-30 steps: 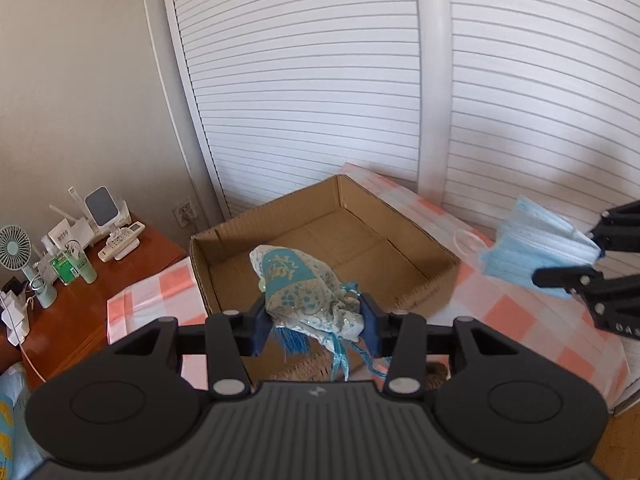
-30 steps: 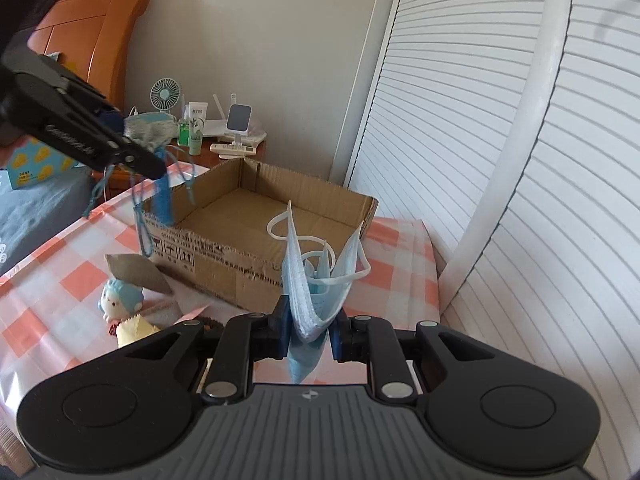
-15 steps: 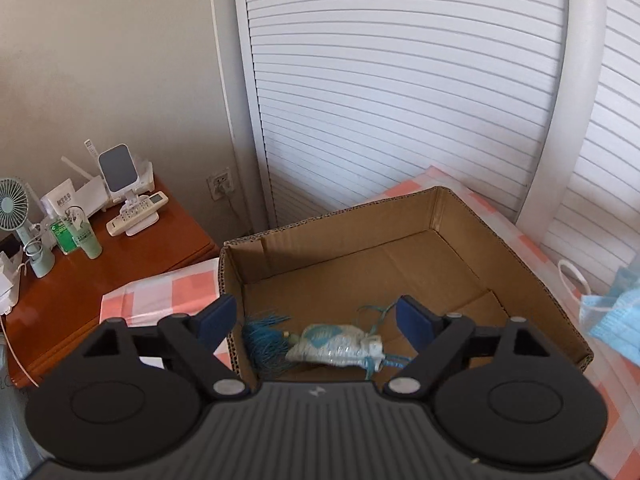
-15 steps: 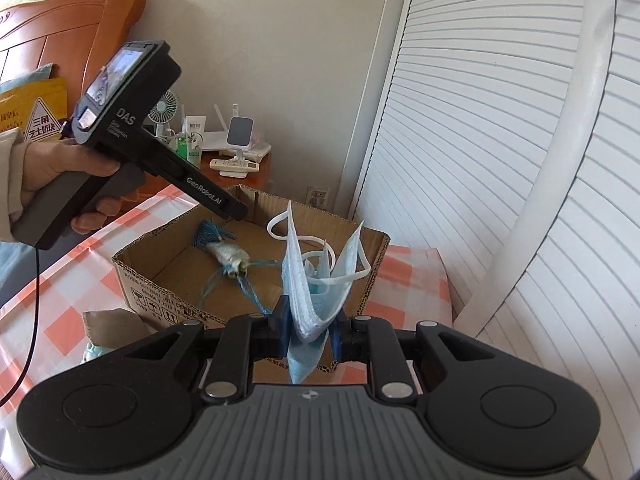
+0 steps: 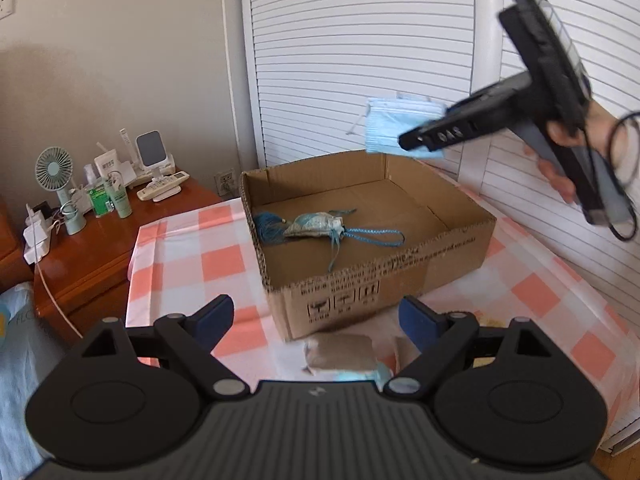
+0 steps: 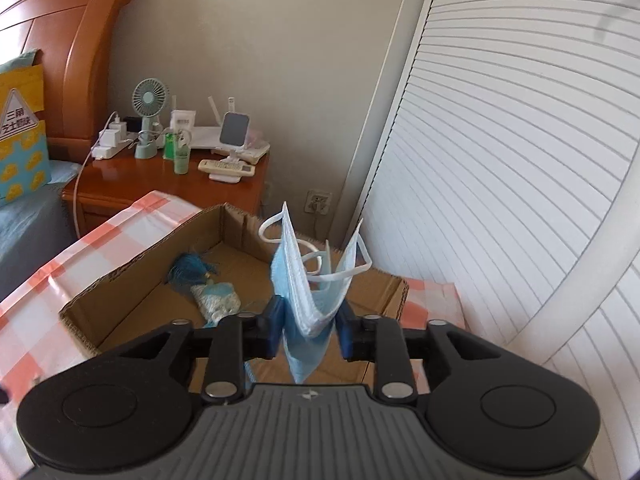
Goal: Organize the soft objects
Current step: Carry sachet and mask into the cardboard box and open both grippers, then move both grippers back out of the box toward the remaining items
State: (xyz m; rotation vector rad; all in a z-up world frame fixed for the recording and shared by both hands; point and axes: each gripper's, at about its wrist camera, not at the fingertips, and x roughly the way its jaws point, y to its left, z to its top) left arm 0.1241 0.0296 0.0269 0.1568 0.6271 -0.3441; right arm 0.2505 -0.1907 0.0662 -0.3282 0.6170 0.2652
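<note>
Sachet [image 5: 316,226], newly dropped, lies at nine o'clock in our box [image 5: 384,284]; left gripper [image 5: 316,316] now spread empty, right gripper [image 6: 310,330] clamps masks [image 6: 308,280], next in.

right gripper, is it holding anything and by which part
The right gripper is shut on a folded blue face mask, pinched near its lower fold, ear loops sticking up. The left gripper is open and holds nothing.
</note>
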